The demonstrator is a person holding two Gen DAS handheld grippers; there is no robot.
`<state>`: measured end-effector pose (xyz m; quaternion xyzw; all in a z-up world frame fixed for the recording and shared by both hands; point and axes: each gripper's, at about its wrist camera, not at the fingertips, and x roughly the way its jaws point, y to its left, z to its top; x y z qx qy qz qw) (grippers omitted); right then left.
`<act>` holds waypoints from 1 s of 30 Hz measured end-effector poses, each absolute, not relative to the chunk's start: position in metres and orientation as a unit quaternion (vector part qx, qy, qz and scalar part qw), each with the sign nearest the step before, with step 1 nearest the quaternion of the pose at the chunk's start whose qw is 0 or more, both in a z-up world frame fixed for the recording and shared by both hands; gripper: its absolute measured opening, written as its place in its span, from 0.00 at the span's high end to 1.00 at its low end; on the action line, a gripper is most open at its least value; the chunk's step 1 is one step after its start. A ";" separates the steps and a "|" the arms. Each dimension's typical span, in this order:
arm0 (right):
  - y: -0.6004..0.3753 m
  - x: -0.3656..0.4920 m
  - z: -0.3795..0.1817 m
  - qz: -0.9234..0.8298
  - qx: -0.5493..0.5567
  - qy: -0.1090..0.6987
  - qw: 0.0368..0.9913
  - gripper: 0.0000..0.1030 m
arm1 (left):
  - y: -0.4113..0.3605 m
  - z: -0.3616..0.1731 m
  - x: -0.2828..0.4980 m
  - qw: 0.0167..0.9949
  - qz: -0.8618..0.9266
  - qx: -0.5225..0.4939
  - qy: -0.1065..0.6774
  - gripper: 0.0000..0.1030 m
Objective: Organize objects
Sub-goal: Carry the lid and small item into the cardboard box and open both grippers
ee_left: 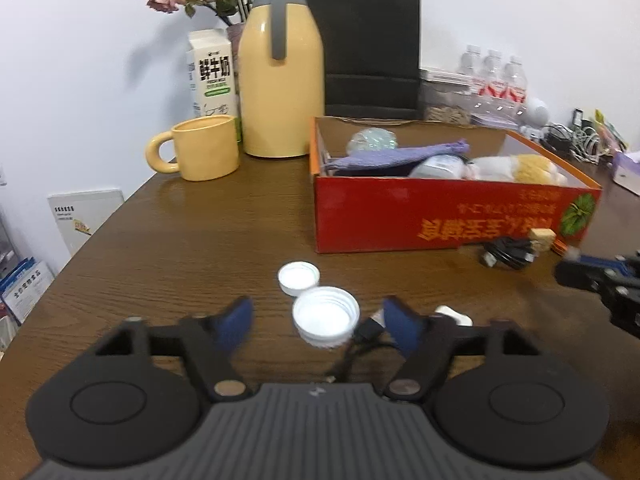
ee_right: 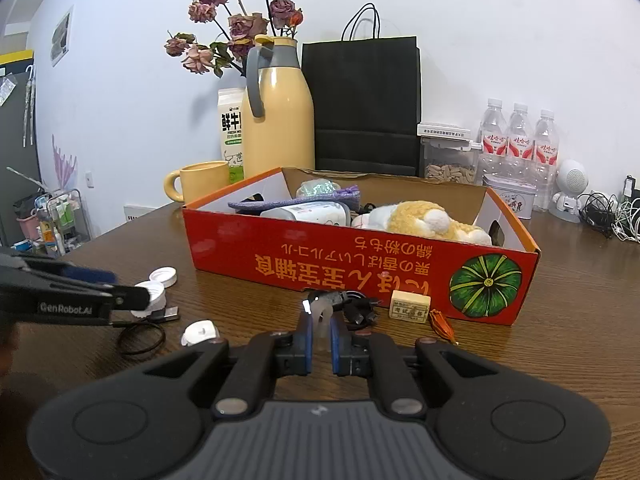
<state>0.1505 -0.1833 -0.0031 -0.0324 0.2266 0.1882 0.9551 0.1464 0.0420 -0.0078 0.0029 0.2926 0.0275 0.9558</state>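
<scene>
In the left wrist view my left gripper [ee_left: 320, 320] stands open around a white bottle cap [ee_left: 326, 314] that lies on the brown table [ee_left: 180, 240]. Its blue pads are clear of the cap on both sides. A second white cap [ee_left: 299, 278] lies just beyond, and a black USB cable [ee_left: 362, 334] runs under the first. In the right wrist view my right gripper [ee_right: 320, 322] is shut on a small translucent piece [ee_right: 320, 314], in front of the red cardboard box [ee_right: 320, 256]. That box holds a plush toy [ee_right: 420, 218], a purple cloth and a bottle.
A black cable bundle [ee_right: 354, 306], a small beige box [ee_right: 410, 306] and an orange trinket [ee_right: 440, 324] lie against the box front. A white plug [ee_right: 200, 332] lies near my left gripper [ee_right: 128, 288]. Behind stand a yellow mug [ee_left: 204, 148], yellow jug [ee_left: 280, 80], milk carton, black bag and water bottles.
</scene>
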 end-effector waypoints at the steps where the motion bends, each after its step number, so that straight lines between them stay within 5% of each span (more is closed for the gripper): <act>1: -0.183 0.150 -0.003 0.189 -0.032 0.227 0.955 0.92 | 0.043 -0.008 0.150 0.955 0.027 -0.001 0.295 0.25; 8: -0.184 0.149 -0.003 0.189 -0.032 0.226 0.955 0.92 | 0.046 -0.018 0.169 0.946 0.043 -0.018 0.319 0.30; 12: -0.183 0.149 -0.003 0.191 -0.033 0.228 0.954 0.92 | 0.044 -0.019 0.166 0.948 0.031 -0.021 0.316 0.60; 30: -0.190 0.155 0.032 0.189 -0.040 0.161 0.968 0.92 | 0.005 0.047 0.169 0.977 -0.026 -0.006 0.213 0.60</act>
